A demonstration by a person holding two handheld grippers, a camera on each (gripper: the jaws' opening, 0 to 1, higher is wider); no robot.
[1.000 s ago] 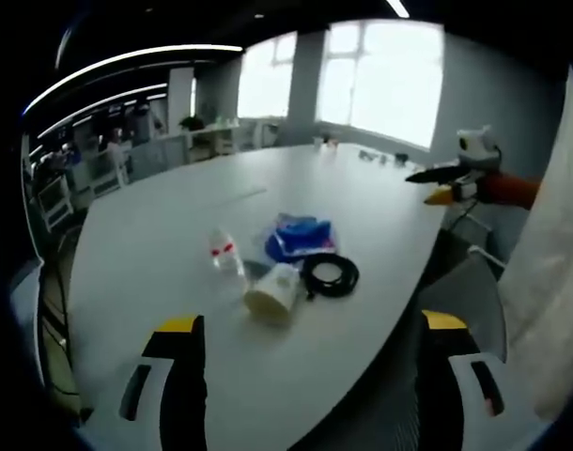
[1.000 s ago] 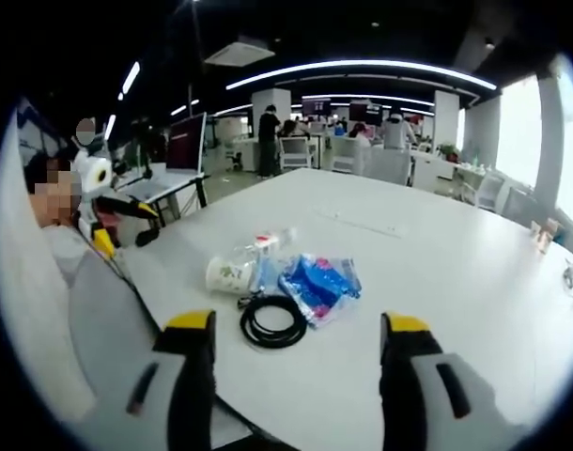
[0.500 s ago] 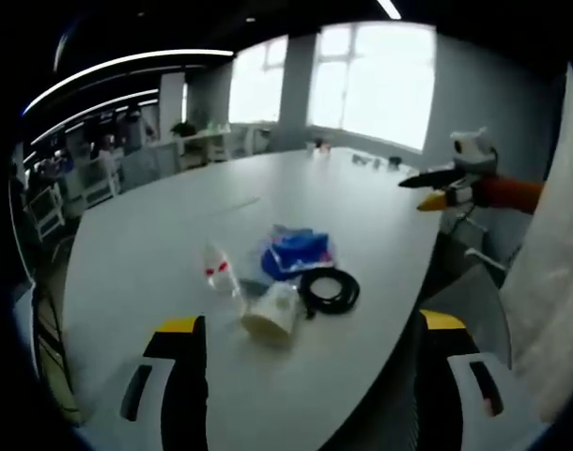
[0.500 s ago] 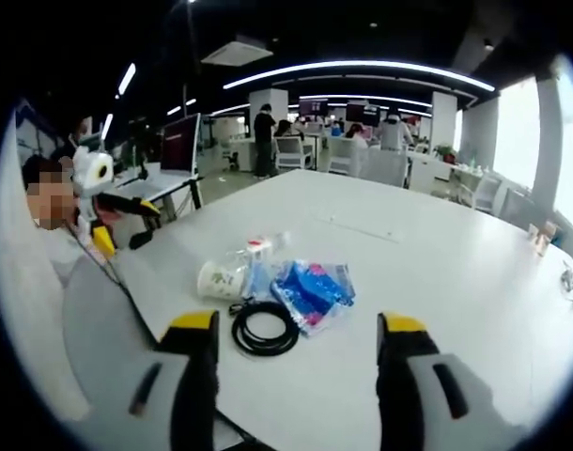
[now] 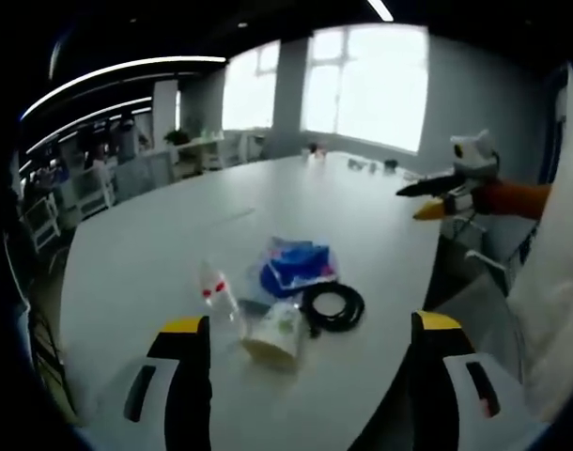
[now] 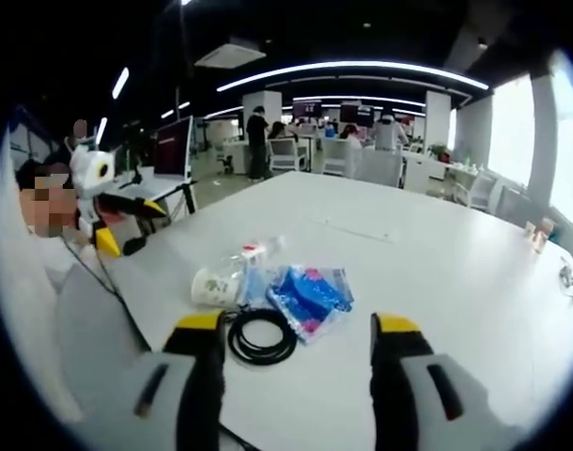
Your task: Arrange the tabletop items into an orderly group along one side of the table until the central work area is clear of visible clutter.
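In the left gripper view, the left tool [image 5: 301, 376] hovers with jaws apart and empty. Ahead on the white bench [image 5: 155, 254] lie, left to right, a clear bottle [image 5: 216, 293], a tipped paper cup [image 5: 275, 333], a blue packet [image 5: 294, 265] and a black cable coil [image 5: 333, 307], clustered near the bench edge. In the right gripper view, the right tool [image 6: 296, 376] likewise gapes empty above the same cluster, the coil nearest its left jaw.
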